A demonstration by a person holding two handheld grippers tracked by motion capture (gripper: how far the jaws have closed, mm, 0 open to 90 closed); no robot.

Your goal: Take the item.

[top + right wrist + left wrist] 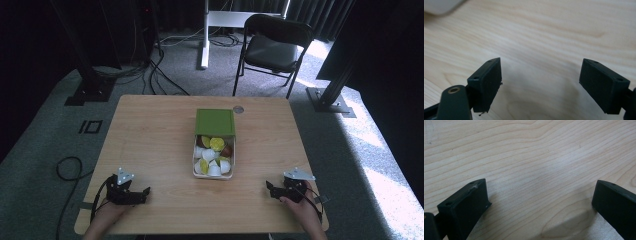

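A white box with a green lid slid toward the far side stands in the middle of the wooden table. Inside lie several white, yellow-green and brown pieces. My left gripper rests near the front left edge, and its jaws stand wide apart over bare wood. At the front right, my right gripper is also open and holds nothing. Both point toward the table's middle, well short of the box.
A small round grommet sits in the table near its far edge. Behind the table stands a black folding chair, with cables on the carpet and black frame posts at both sides. A blurred white corner shows in the right gripper view.
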